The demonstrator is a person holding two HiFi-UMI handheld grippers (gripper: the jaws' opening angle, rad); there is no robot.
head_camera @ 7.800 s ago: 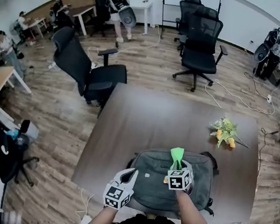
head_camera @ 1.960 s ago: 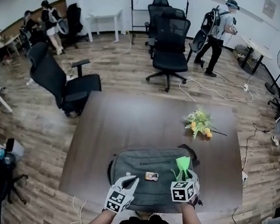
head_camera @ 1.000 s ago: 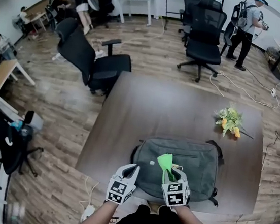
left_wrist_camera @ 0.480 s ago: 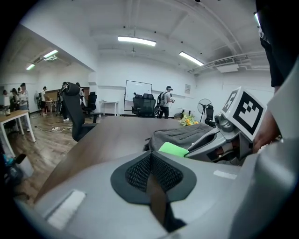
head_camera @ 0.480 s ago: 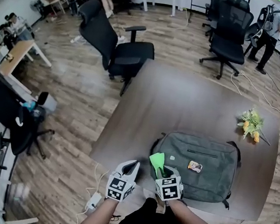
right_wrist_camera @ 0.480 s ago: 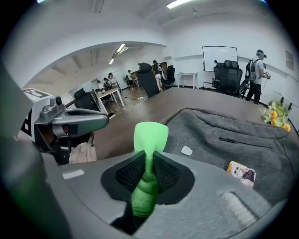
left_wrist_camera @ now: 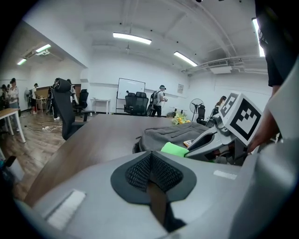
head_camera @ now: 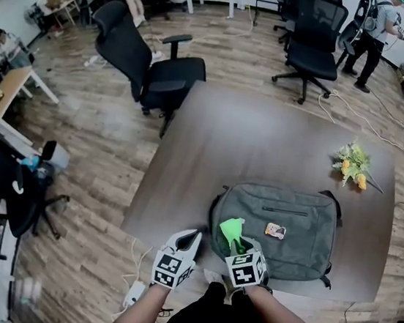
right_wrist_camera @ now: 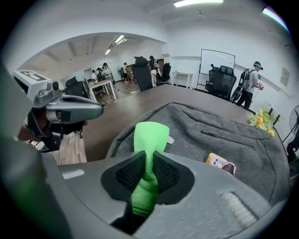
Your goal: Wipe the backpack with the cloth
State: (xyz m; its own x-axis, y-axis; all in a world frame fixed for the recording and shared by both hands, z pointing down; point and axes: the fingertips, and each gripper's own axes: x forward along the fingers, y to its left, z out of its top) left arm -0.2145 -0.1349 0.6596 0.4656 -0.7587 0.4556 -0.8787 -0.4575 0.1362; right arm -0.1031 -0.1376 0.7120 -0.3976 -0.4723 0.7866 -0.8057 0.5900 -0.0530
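A grey backpack [head_camera: 282, 223] lies flat on the near half of the brown table [head_camera: 248, 145]; it also fills the right gripper view [right_wrist_camera: 224, 140]. My right gripper [head_camera: 237, 244] hovers at the bag's near left corner, shut on a bright green cloth [head_camera: 231, 231] that sticks up from the jaws [right_wrist_camera: 150, 137]. My left gripper [head_camera: 193, 239] hangs just left of it, off the bag's corner, shut and empty; in its own view [left_wrist_camera: 150, 164] the pads meet. A small colourful card [head_camera: 275, 230] rests on the bag's top.
A bunch of yellow flowers [head_camera: 354, 167] lies at the table's far right. Black office chairs [head_camera: 145, 61] stand off the far left corner and beyond the table [head_camera: 313, 42]. People stand at the room's far edges. Cables trail on the wooden floor at right.
Over the earlier frames my right gripper carried the cloth from the bag's right side across to its near left corner. The left gripper stayed near the front edge. The head view keeps shifting.
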